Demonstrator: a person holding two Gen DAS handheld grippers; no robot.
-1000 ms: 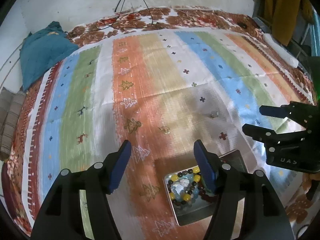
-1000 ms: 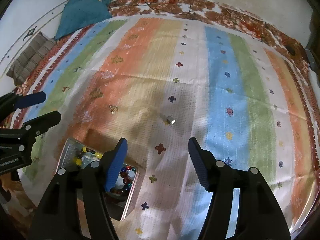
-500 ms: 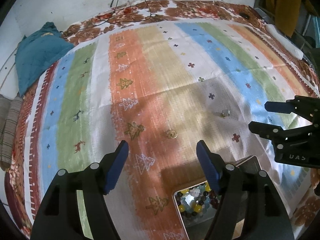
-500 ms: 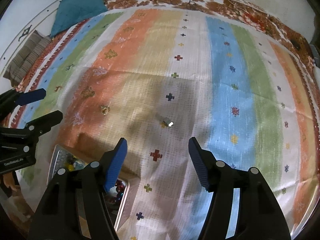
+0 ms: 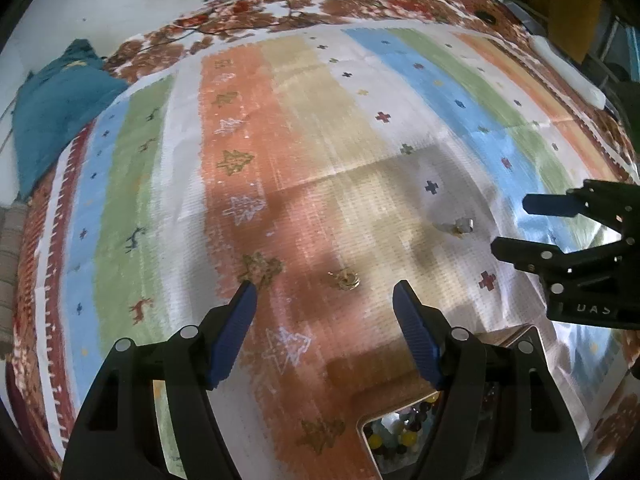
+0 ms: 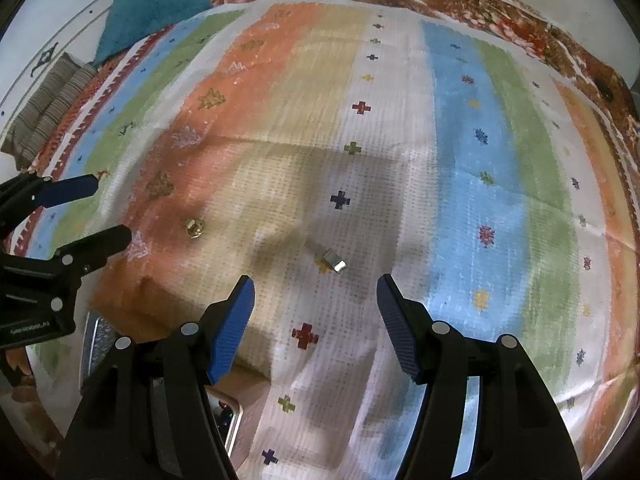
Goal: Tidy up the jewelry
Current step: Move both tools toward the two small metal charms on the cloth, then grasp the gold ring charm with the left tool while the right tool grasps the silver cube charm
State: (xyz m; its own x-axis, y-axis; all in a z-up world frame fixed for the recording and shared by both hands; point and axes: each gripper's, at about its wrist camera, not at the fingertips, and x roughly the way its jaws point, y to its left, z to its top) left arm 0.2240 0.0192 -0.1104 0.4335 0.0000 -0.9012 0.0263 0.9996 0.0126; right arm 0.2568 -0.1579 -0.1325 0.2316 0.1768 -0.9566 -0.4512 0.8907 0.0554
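Left wrist view showed my left gripper (image 5: pixel 322 294) with its blue-padded jaws spread wide and nothing between them, held above a striped rug (image 5: pixel 168 184). A small gold ring (image 5: pixel 345 280) lay on the orange stripe just ahead of my fingertips, roughly between them in the picture and touching neither pad. Further right, on a pale stripe, sat a small silver ring (image 5: pixel 460 225), near the tips of my right gripper (image 5: pixel 516 226), which came in from the right edge with its jaws also apart and empty. At the bottom, partly hidden behind my right-hand finger, was an open metal box (image 5: pixel 366 432) with yellow and dark beads (image 5: pixel 394 436) inside. Right wrist view showed the silver ring (image 6: pixel 334 262) lying just ahead of the gap between my open right jaws (image 6: pixel 316 294), clear of both pads, near a red cross woven into the rug (image 6: pixel 460 160). The gold ring (image 6: pixel 194 228) lay on the orange stripe to the left, close to my left gripper (image 6: pixel 110 212) at the left edge. Only a corner of the box (image 6: pixel 232 424) showed beneath my left-hand finger. A teal cloth (image 6: pixel 156 4) lay bunched at the rug's far left corner.
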